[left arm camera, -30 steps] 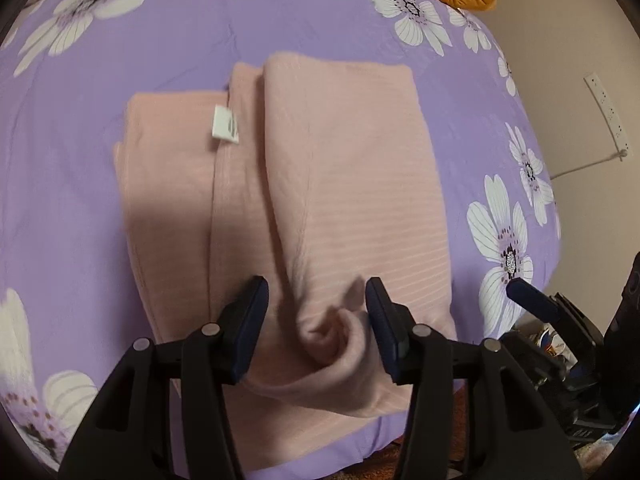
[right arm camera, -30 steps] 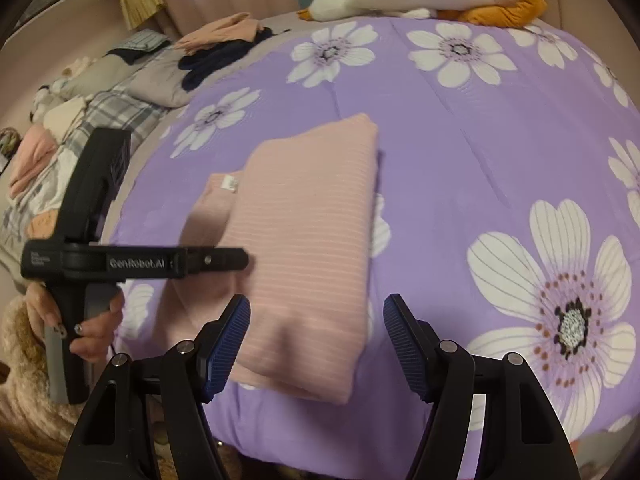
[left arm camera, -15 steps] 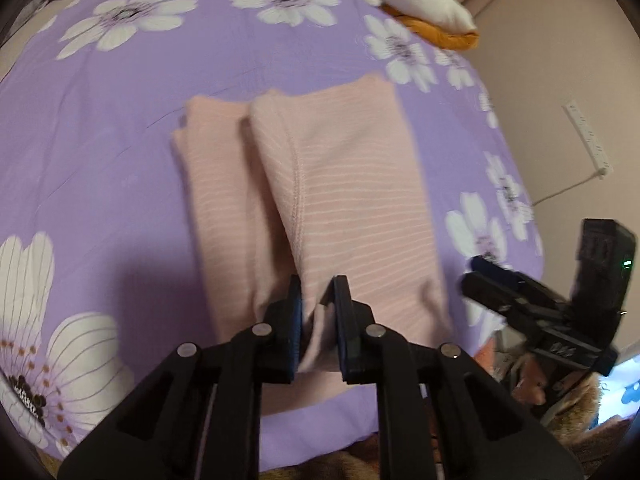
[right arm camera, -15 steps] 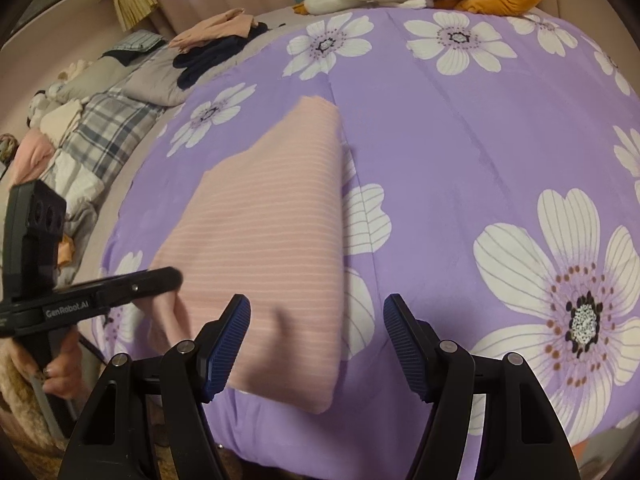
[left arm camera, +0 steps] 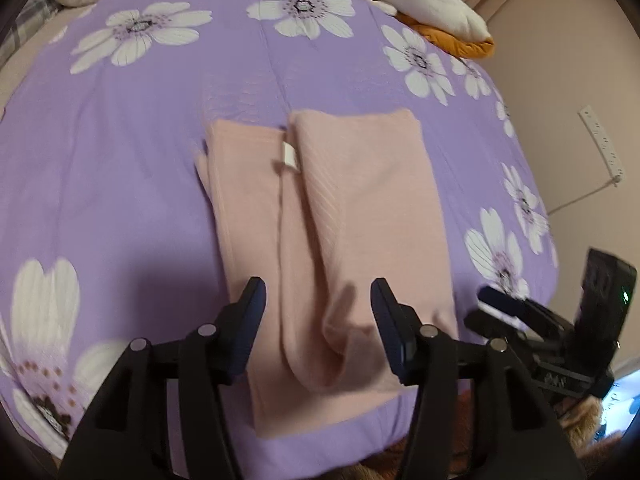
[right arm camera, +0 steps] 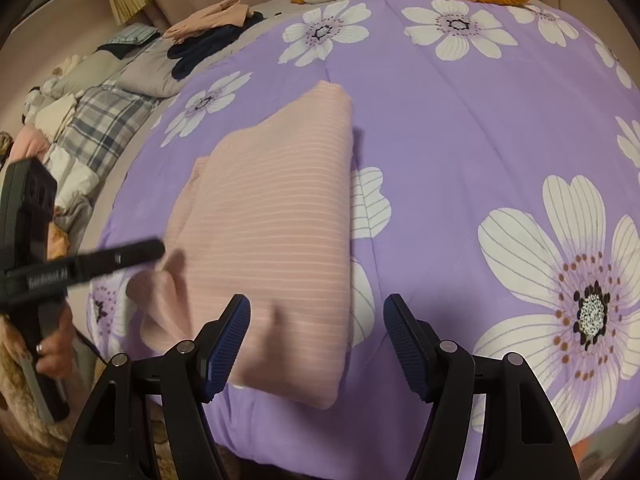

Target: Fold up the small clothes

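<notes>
Now pink garment (left arm camera: 332,216) loose between just-opened left gripper (left arm camera: 318,324) fingers (left arm camera: 250,312).

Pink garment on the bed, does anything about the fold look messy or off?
Yes. The pink garment's near left corner is bunched and sticks out instead of lying flat, and a white tag pokes out between the folded layers.

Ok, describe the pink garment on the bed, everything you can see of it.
The pink garment is a soft knit with faint pale stripes, folded into a long rectangle lying flat on the purple flowered bedspread. A second layer shows along its left side, with a small white tag near the far end. The near edge is bunched into a rumpled roll. The left claw has just been opening and now stands open either side of that roll, not pressing it.
</notes>
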Action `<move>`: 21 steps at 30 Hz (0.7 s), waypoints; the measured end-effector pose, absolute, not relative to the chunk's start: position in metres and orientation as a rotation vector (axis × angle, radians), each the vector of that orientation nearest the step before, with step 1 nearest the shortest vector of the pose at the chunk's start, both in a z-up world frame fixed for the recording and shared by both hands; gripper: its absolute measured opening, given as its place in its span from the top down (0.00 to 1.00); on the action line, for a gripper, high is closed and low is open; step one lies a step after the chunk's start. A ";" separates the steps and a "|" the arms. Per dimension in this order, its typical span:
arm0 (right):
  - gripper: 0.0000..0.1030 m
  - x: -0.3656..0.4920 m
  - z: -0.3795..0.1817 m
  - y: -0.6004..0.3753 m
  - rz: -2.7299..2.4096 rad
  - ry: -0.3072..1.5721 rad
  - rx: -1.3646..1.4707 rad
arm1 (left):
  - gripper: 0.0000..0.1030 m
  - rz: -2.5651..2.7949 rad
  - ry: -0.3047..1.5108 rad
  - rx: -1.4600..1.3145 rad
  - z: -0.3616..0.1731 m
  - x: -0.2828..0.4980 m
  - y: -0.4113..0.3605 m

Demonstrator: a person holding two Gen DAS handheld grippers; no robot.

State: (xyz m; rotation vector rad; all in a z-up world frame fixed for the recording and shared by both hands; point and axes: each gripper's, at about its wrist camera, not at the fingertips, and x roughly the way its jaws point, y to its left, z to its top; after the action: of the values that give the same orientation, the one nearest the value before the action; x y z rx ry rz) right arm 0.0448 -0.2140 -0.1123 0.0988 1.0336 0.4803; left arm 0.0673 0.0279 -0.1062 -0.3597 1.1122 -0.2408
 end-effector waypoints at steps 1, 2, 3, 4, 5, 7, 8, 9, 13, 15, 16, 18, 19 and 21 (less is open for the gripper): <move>0.33 0.045 -0.113 -0.214 0.480 1.036 0.100 | 0.47 -0.247 1.119 -0.363 -0.108 0.072 0.028; 0.33 0.044 -0.114 -0.214 0.479 1.038 0.102 | 0.47 -0.254 1.125 -0.369 -0.109 0.076 0.028; 0.33 0.044 -0.115 -0.214 0.477 1.041 0.103 | 0.47 -0.260 1.134 -0.373 -0.111 0.081 0.027; 0.33 0.044 -0.115 -0.215 0.476 1.044 0.104 | 0.47 -0.268 1.140 -0.374 -0.113 0.085 0.026; 0.33 0.043 -0.115 -0.215 0.474 1.045 0.104 | 0.46 -0.274 1.145 -0.370 -0.115 0.090 0.024; 0.33 0.044 -0.116 -0.217 0.465 1.050 0.106 | 0.41 -0.282 1.156 -0.361 -0.120 0.099 0.019; 0.33 0.044 -0.116 -0.217 0.463 1.051 0.108 | 0.41 -0.288 1.166 -0.363 -0.124 0.103 0.019; 0.33 0.044 -0.117 -0.218 0.462 1.052 0.111 | 0.41 -0.290 1.184 -0.369 -0.129 0.108 0.018; 0.33 0.044 -0.118 -0.219 0.462 1.057 0.113 | 0.56 -0.300 1.212 -0.405 -0.140 0.116 0.015; 0.33 0.044 -0.118 -0.219 0.461 1.058 0.112 | 0.79 -0.303 1.203 -0.423 -0.140 0.118 0.014; 0.33 0.044 -0.118 -0.219 0.459 1.059 0.112 | 0.86 -0.309 1.202 -0.446 -0.140 0.117 0.015; 0.33 0.044 -0.118 -0.219 0.456 1.061 0.112 | 0.88 -0.299 1.185 -0.457 -0.135 0.113 0.016; 0.33 0.044 -0.118 -0.219 0.454 1.060 0.112 | 0.89 -0.294 1.174 -0.453 -0.132 0.110 0.016; 0.33 0.044 -0.117 -0.219 0.454 1.056 0.112 | 0.89 -0.293 1.143 -0.460 -0.118 0.101 0.017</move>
State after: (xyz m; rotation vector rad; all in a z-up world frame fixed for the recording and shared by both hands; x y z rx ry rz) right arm 0.0444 -0.2187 -0.1170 0.1116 1.0563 0.4542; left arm 0.1007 0.0170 -0.1176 -0.4597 1.1427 -0.2927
